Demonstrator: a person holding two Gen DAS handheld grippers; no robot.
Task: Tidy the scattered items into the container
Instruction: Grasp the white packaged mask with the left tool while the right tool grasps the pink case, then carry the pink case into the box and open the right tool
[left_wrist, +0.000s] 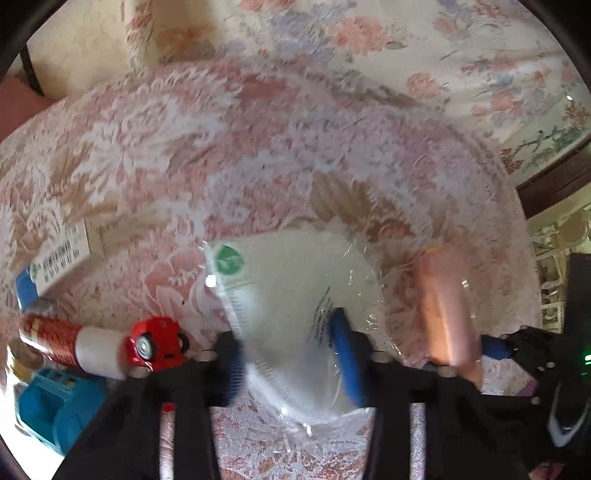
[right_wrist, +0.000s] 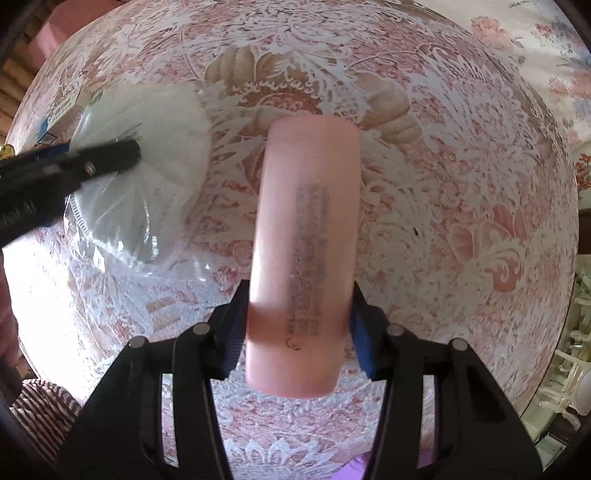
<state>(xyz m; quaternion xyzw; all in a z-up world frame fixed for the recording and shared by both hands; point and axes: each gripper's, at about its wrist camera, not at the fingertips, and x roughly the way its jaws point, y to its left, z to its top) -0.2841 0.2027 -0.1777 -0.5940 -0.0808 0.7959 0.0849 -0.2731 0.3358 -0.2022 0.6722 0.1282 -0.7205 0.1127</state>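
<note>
A: Nearest entry, right hand: right gripper (right_wrist: 295, 328), fingers clamped on the flanks of a pink tube (right_wrist: 303, 254), printed side up, held above the patterned tablecloth (right_wrist: 461, 184)

B: Left hand?

A: Left gripper (left_wrist: 291, 354), blue pads (left_wrist: 347, 354) pinching a bagged white mask (left_wrist: 291, 288), clear wrapper, green round sticker at one corner. The picture is blurred; I cannot tell whether the bag is clear of the cloth

B: Items still loose?

A: Left wrist view, lower left: red toy car (left_wrist: 159, 341), touching it a red-and-white cylinder (left_wrist: 70, 341), a blue plastic item (left_wrist: 48, 410) at the very edge, partly cut off. Farther back, a white printed box (left_wrist: 62, 258) lying flat on the cloth

B: Container and contents?

A: No container identified in either view. The blue plastic item might be one, but too little of it shows to say. Contents: nothing to record

B: Progress?

A: By my judgement early to middle: two items in hand, none seen stowed, at least three left on the table. Beyond the table only floral fabric (left_wrist: 369, 37)
</note>
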